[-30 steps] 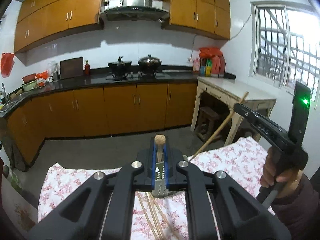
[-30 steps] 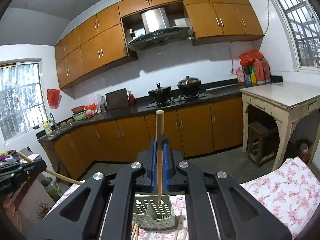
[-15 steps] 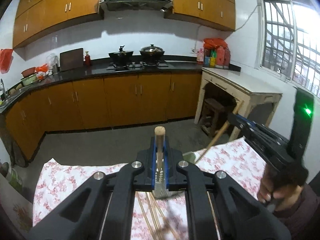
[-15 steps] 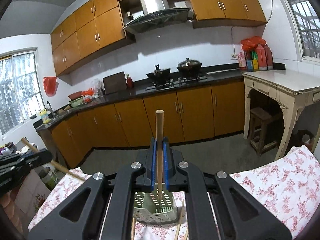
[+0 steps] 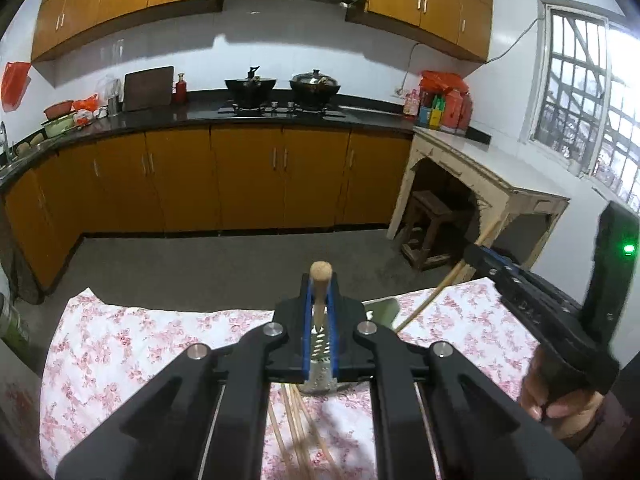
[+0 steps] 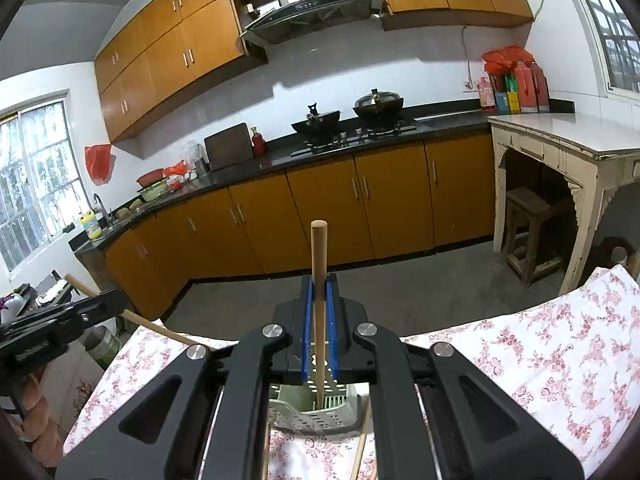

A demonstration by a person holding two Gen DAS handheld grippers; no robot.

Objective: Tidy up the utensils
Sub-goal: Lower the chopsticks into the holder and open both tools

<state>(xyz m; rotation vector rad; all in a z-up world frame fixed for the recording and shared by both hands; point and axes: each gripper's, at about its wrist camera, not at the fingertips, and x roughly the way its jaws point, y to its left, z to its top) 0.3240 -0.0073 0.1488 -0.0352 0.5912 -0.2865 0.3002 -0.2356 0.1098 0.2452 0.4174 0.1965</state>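
Both grippers sank toward the holder [image 6: 316, 408], jaws clenched on wooden sticks; holder half hidden.

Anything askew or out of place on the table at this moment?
Yes: several chopsticks lie loose and fanned on the floral tablecloth instead of standing in the green perforated holder. Nothing looks spilled or damaged.

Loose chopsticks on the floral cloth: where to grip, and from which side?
Take the chopsticks near mid-shaft, coming down from above with the jaws set across them. They lie flat on the cloth, thin and roughly side by side, so a level approach from the side would likely just push them along.
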